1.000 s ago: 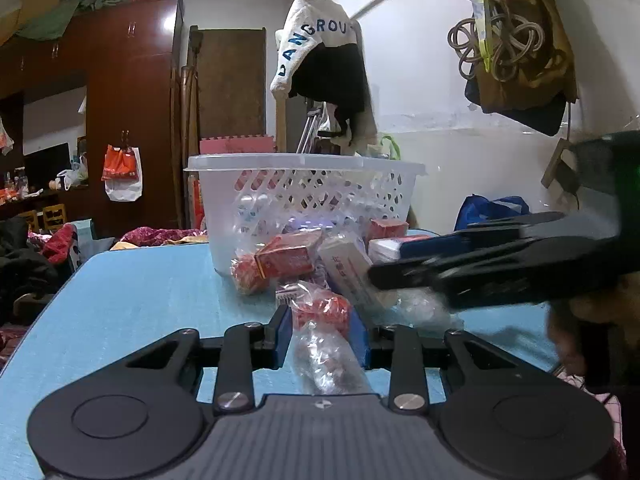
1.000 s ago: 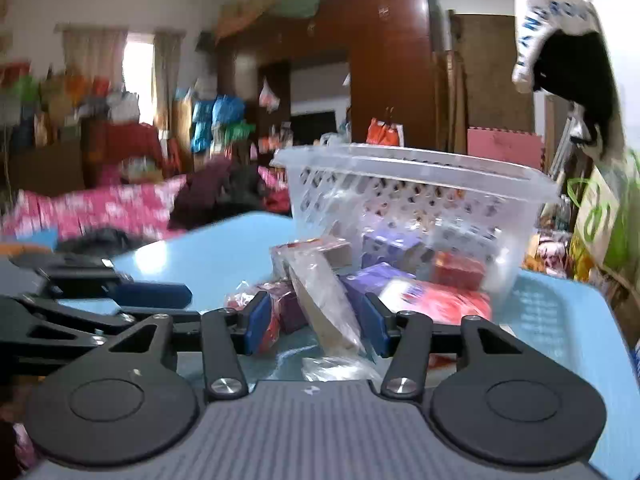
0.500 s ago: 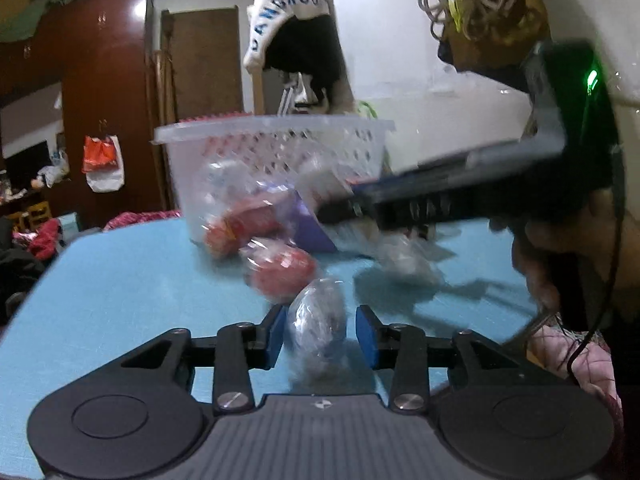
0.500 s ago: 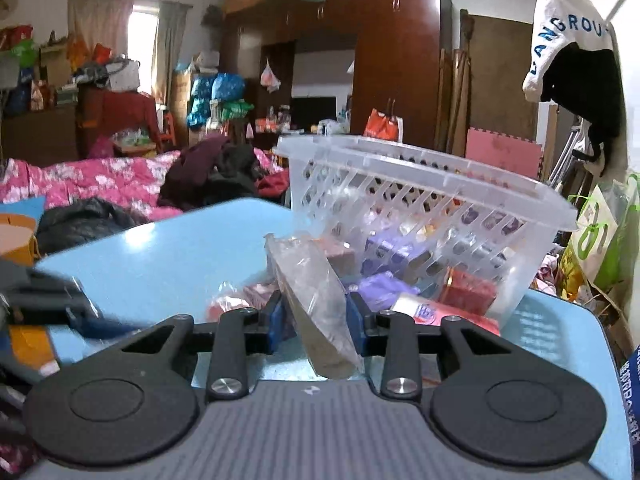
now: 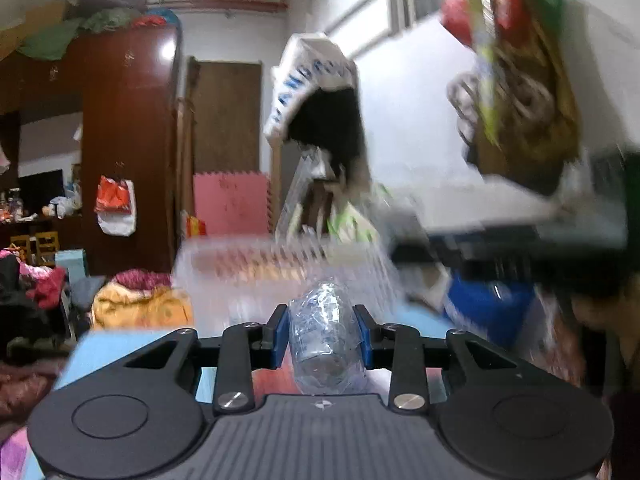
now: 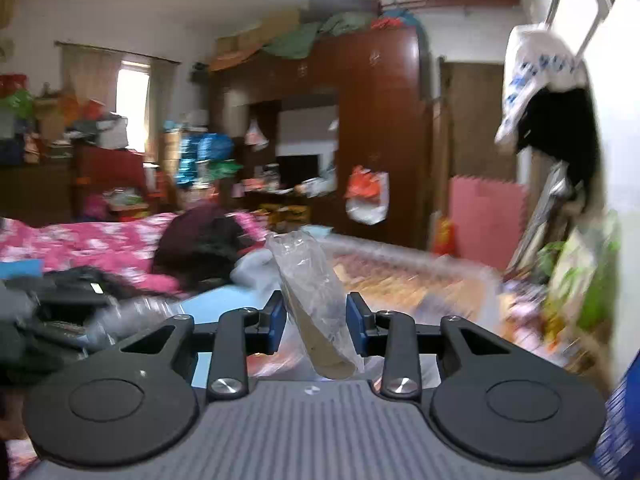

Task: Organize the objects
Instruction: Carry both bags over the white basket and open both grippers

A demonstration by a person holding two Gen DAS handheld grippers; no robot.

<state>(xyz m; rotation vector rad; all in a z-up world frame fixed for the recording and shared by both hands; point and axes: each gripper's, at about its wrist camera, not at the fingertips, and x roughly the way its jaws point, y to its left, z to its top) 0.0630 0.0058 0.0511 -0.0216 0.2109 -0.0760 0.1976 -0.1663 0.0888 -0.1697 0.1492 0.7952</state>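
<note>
Clearly biggest in both views is the tall dark red-brown wooden wardrobe [image 5: 128,148] against the far wall, with bundled cloth stacked on top. Nearer lies the light blue table top [image 5: 120,344], its bare surface showing at the lower left of the left wrist view. On it stands the white perforated plastic basket [image 5: 256,264], heavily blurred; in the right wrist view the same basket [image 6: 420,280] sits ahead and to the right, with reddish packets smeared inside it.

Next, the left gripper [image 5: 322,334] has its blue pads pressed against both sides of a crinkled clear plastic packet with pale contents [image 5: 326,340], which is held off the table, in front of the basket. The right gripper [image 6: 315,322] is likewise closed on a clear plastic bag holding something tan-brown [image 6: 316,312], tilted so its open top leans left, raised above the table. In the left wrist view the right gripper's dark body [image 5: 520,248] appears as a blur at the right edge.
</note>
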